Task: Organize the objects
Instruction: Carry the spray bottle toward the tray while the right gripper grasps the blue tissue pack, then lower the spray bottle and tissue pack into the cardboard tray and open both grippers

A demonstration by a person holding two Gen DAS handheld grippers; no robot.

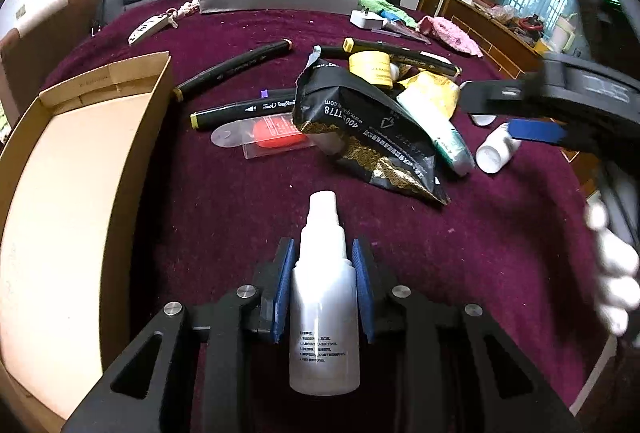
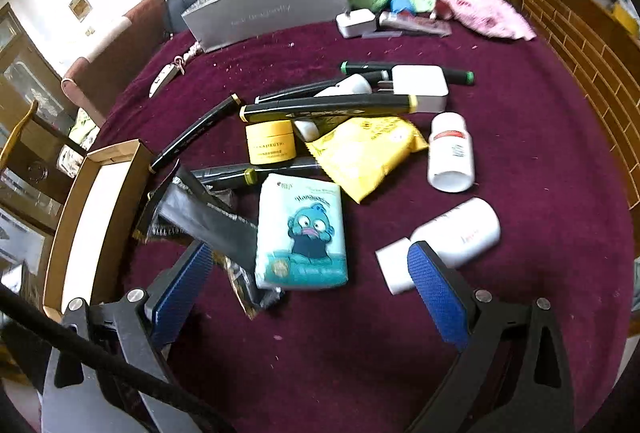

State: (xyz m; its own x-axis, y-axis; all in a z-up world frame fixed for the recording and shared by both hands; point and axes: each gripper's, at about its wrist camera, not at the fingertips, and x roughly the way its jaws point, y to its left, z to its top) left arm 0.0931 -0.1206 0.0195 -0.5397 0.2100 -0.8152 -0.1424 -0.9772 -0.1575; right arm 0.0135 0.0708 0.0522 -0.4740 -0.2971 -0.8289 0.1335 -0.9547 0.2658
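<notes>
- Left wrist view: the spray bottle (image 1: 324, 297) sits between the pads of the left gripper (image 1: 324, 293), pinched on both sides of its body.
- Its long axis runs along the fingers: the capped nozzle points away from the camera toward the pile, the flat base toward the camera. It is held above the bare maroon cloth (image 1: 500, 245).
- Printed text shows on the lower half of the bottle, facing up.
- To the left of the bottle stands an open cardboard box (image 1: 80, 193), its pale floor showing.
- Beyond the nozzle lies a crumpled black packet (image 1: 360, 129) with gold trim, resting partly on a clear pack (image 1: 276, 137) with something red inside.
- Two black markers (image 1: 236, 69) lie past that, their long axes slanting from lower left to upper right, near a yellow jar (image 1: 370, 67).
- Right of the packet lies a white-and-green tube (image 1: 436, 129), then a small white bottle (image 1: 498, 149) on its side.
- The right gripper (image 1: 516, 109) reaches in from the right edge, blurred, above that small bottle.
- Right wrist view: the right gripper (image 2: 312, 293) has its blue pads spread wide with nothing between them.
- Below and ahead of it lies a tissue pack (image 2: 302, 229) with a cartoon face; a white bottle (image 2: 444, 241) lies on its side by the right pad, and a yellow packet (image 2: 364, 153) lies beyond.
</notes>
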